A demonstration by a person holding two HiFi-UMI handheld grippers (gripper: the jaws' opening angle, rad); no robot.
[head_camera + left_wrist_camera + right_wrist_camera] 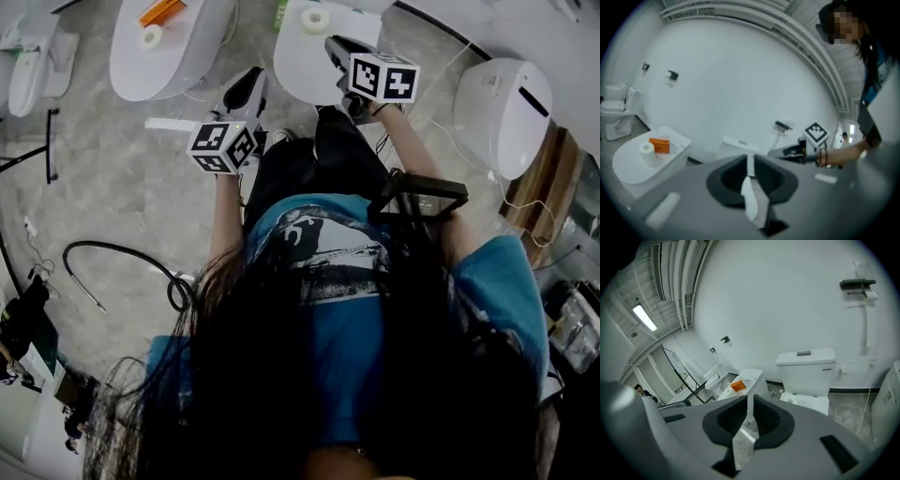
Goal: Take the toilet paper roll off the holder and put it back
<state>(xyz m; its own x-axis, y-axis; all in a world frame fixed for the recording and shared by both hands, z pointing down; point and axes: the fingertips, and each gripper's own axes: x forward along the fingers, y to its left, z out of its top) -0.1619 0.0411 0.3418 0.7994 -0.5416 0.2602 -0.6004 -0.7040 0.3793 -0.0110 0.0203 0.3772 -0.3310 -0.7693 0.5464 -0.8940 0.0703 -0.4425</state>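
Note:
A black paper holder (857,284) is fixed high on the white wall in the right gripper view, with a small white toilet paper roll (871,295) hanging at its right end. The left gripper view shows the same holder (783,125) farther off, beside the right gripper's marker cube (816,133). My right gripper (750,404) is shut with nothing between its jaws, well short of the holder. My left gripper (750,161) is shut and empty too. In the head view, both the left gripper (246,89) and the right gripper (336,47) are held out in front of the person.
A white toilet (806,369) stands against the wall below the holder. Another roll (316,21) lies on a white toilet lid (291,56) ahead. A second toilet (628,164) to the left carries a roll (646,148) and an orange box (659,144). A black hose (122,253) lies on the floor.

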